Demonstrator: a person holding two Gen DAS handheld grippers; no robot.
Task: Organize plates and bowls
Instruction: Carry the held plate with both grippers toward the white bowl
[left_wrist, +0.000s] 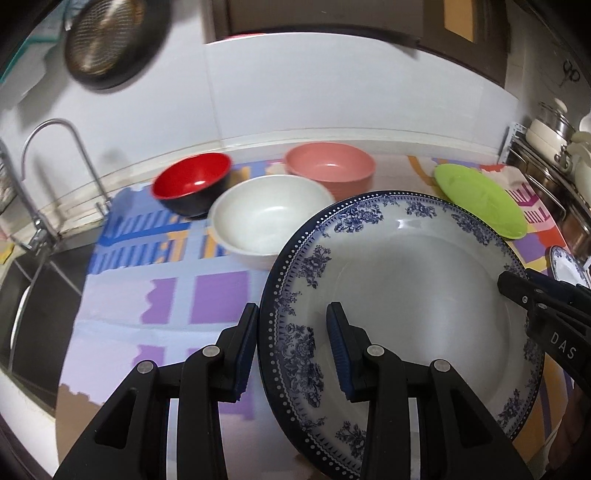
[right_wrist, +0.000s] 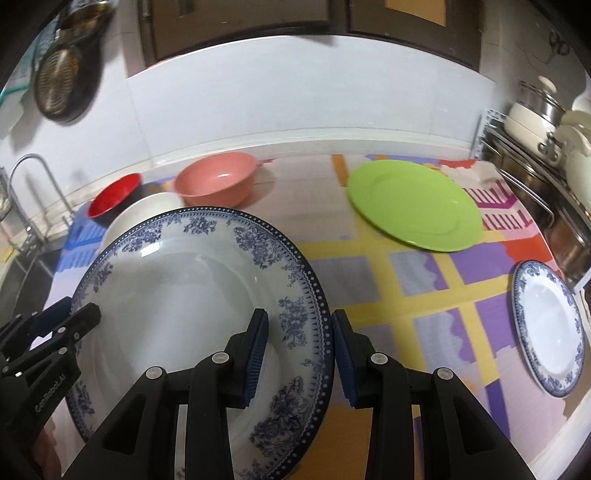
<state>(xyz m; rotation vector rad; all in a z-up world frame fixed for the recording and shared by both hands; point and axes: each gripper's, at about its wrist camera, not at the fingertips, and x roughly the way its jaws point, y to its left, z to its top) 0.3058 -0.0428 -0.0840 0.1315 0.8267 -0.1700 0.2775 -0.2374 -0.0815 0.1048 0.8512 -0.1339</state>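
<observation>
Left wrist view: left gripper (left_wrist: 291, 349) and right gripper (right_wrist: 300, 349) each straddle opposite rims of the large blue-floral plate (left_wrist: 402, 295), jaws parted, above the patterned mat (right_wrist: 424, 295). Clamp both rims evenly before lifting.

Plates: three. One large blue-patterned plate (right_wrist: 177, 295), one smaller blue-patterned plate (right_wrist: 548, 328), one green plate (right_wrist: 413, 205).

Bowls: three. One red bowl (left_wrist: 192, 181), one white bowl (left_wrist: 269, 218), one pink bowl (left_wrist: 330, 162).

Grippers: two. Left gripper (left_wrist: 291, 347) and right gripper (right_wrist: 300, 349).

Other items: one faucet (left_wrist: 55, 147); one mesh strainer (left_wrist: 107, 37) on the wall; one patterned mat (right_wrist: 424, 288) under the dishes. Pots (right_wrist: 535, 107) stand at the right edge; their number cannot be established.
</observation>
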